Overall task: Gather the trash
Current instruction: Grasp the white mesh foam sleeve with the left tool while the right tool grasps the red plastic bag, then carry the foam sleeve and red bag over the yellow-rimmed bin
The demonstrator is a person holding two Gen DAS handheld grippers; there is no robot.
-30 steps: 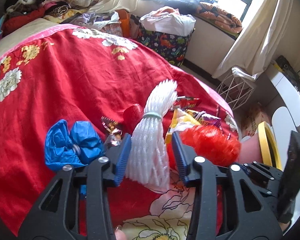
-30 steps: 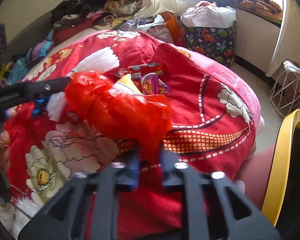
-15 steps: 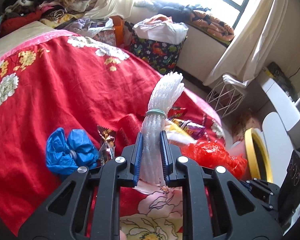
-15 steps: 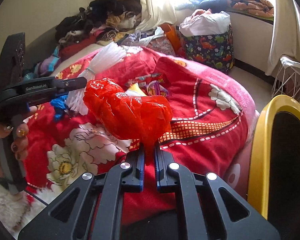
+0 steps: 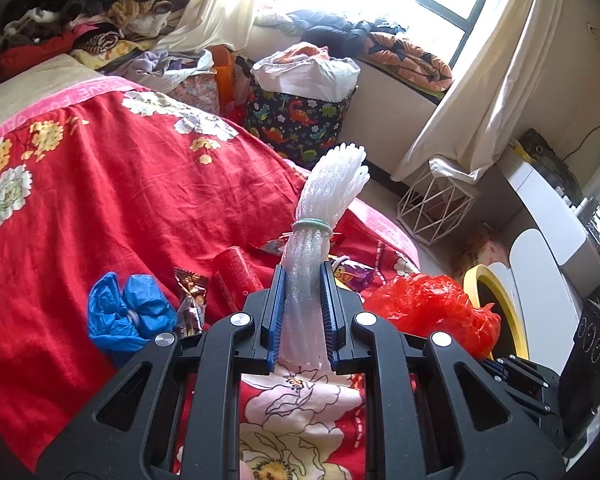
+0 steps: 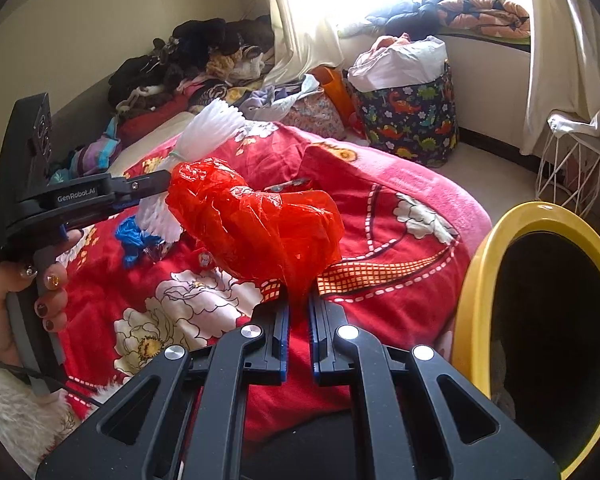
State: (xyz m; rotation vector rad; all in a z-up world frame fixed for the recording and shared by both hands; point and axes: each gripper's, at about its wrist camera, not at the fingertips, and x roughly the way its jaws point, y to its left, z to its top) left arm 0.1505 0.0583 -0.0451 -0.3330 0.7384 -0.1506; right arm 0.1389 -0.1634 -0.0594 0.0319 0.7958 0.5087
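Left gripper (image 5: 302, 312): its blue-padded jaws were clamped on the lower part of a white foam-net bundle (image 5: 324, 216) bound by a pale green rubber band (image 5: 312, 225); the bundle stood up from the jaws and fanned out at the top, above the red floral bedspread (image 5: 112, 200).
Right gripper (image 6: 299, 328): its jaws were pinched together on the tail of a crumpled red plastic bag (image 6: 256, 228), which ballooned above the fingers (clear of the bed, as far as the right wrist view showed).
Hand (image 6: 24, 292): a hand with dark painted nails gripped the left tool's handle at the left edge of the right wrist view.
Trash on the bed: a crumpled blue plastic bag (image 5: 126, 316) lay left of the left gripper, a brown snack wrapper (image 5: 190, 296) just beside it, a red cylindrical can (image 5: 232, 276) behind that, and a purple foil wrapper (image 5: 352, 274) right of the bundle.
Bin: a dark bin with a yellow rim (image 6: 476, 312) stood off the bed's edge, to the right of the red bag.
Blocking the view: the red bag hid much of the bed's middle in the right wrist view, and the foam bundle covered wrappers behind it in the left.
Surroundings: a dinosaur-print fabric basket (image 5: 300, 120), a white wire basket (image 5: 436, 208) and cream curtains (image 5: 488, 92) stood by the window; heaped clothes (image 5: 100, 8) lay at the bed's far end.
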